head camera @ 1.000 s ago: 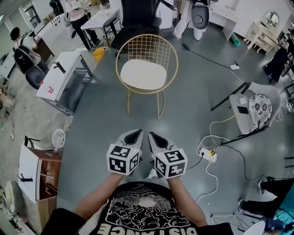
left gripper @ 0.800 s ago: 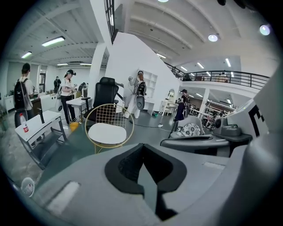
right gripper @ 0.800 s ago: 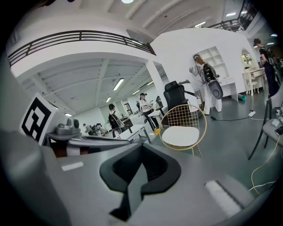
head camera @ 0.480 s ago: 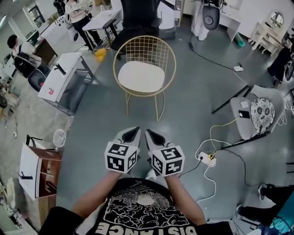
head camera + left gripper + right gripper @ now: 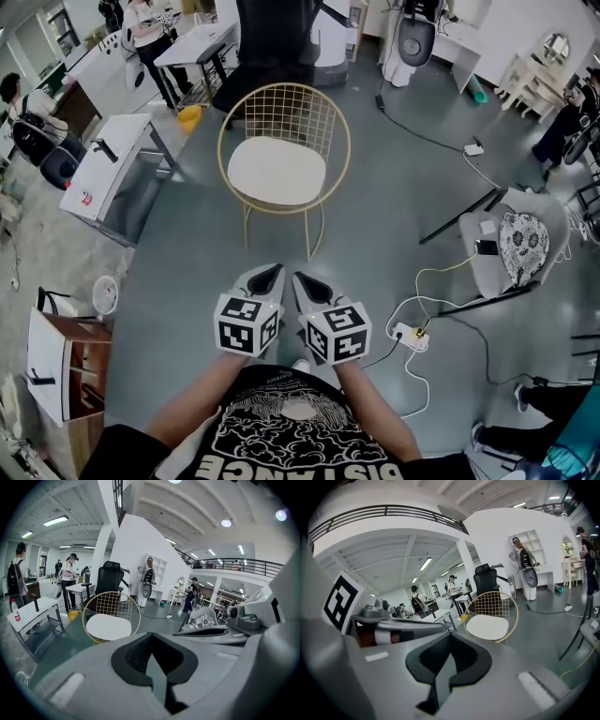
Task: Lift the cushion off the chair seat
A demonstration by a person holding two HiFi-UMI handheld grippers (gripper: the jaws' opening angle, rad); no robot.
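A white cushion [image 5: 277, 171] lies on the seat of a gold wire chair [image 5: 286, 105] that stands on the grey floor ahead of me. My left gripper [image 5: 270, 277] and right gripper [image 5: 306, 279] are held side by side low in the head view, well short of the chair, and both point at it. Both are shut with nothing between the jaws. The left gripper view shows the cushion [image 5: 108, 626] beyond the closed left gripper [image 5: 152, 657]. The right gripper view shows the cushion [image 5: 487, 626] past the closed right gripper [image 5: 449, 660].
A black office chair [image 5: 272, 37] stands right behind the gold chair. A white cabinet [image 5: 108, 169] is at its left and a wooden cabinet [image 5: 61, 366] nearer me. A power strip [image 5: 410, 336] with cables lies on the floor at the right, beside a grey chair [image 5: 520, 239].
The gold chair has slid left and a little lower in the head view and looks slightly larger. Both grippers stay side by side, their jaws unchanged.
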